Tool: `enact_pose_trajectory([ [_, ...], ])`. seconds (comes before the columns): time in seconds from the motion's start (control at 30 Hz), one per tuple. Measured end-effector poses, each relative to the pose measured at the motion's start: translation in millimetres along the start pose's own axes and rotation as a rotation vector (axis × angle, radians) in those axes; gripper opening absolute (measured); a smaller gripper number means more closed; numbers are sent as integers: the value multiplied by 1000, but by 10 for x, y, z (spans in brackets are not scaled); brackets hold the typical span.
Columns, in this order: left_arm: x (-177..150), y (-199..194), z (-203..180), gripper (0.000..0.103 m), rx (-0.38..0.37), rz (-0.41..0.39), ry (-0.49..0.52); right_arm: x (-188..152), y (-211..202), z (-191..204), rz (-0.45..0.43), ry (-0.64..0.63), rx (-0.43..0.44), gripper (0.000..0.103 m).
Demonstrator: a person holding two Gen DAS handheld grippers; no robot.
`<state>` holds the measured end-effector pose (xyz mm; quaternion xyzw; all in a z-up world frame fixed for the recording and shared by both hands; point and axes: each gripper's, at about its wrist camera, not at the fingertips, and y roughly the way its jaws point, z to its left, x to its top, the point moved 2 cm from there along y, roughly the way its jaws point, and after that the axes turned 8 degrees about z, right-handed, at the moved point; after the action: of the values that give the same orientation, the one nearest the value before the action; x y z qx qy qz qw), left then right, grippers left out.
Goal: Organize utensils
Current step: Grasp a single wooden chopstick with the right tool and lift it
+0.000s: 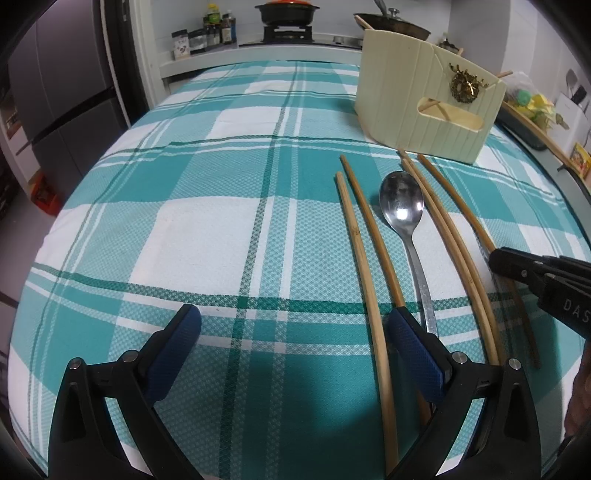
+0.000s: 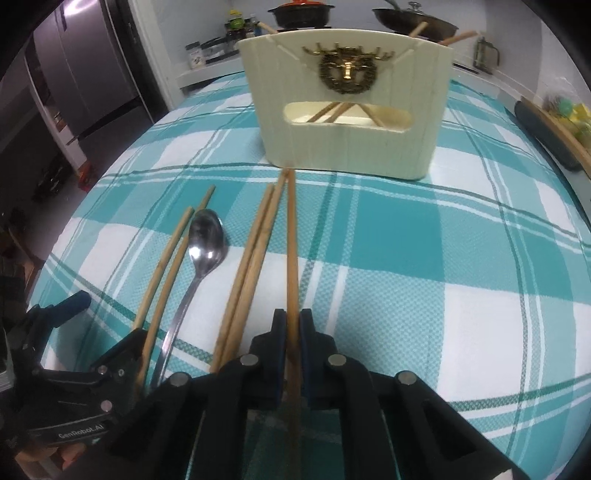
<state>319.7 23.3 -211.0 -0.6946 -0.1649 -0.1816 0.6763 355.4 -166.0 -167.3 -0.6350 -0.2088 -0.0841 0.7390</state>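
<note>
Several wooden chopsticks and a metal spoon (image 1: 402,206) lie side by side on the checked tablecloth in front of a cream utensil holder (image 1: 424,99). The holder (image 2: 351,110) has several chopsticks standing in it. My right gripper (image 2: 291,323) is shut on the rightmost chopstick (image 2: 291,240), which still lies along the cloth. In the left wrist view the right gripper (image 1: 502,260) shows at the right edge. My left gripper (image 1: 293,321) is open, low over the cloth, with the leftmost chopstick (image 1: 365,266) between its fingers. The spoon (image 2: 205,243) lies between the chopstick pairs.
The table carries a teal and white checked cloth (image 1: 207,206). Behind it a counter has spice jars (image 1: 203,37), a black pot (image 1: 288,14) and a wok (image 2: 413,18). A fridge (image 2: 85,66) stands at the left. A tray with clutter (image 2: 554,125) sits at the right.
</note>
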Motion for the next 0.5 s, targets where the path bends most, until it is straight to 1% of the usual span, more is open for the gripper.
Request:
enact_pose_trajectory([
  [0.13, -2, 0, 2, 101, 0, 0, 0, -204, -116, -235, -32, 83, -23, 7],
  [0.3, -1, 3, 3, 102, 2, 0, 1, -544, -339, -680, -55, 216, -70, 7],
  [0.4, 0, 7, 3, 102, 6, 3, 0, -692, -423, -802, -58, 212, -94, 7],
  [0.43, -3, 3, 12, 102, 6, 5, 0, -731, -447, -805, -61, 192, -100, 9],
  [0.5, -19, -7, 19, 103, 7, 11, 5, -823, -498, -791, -72, 159, -122, 34],
])
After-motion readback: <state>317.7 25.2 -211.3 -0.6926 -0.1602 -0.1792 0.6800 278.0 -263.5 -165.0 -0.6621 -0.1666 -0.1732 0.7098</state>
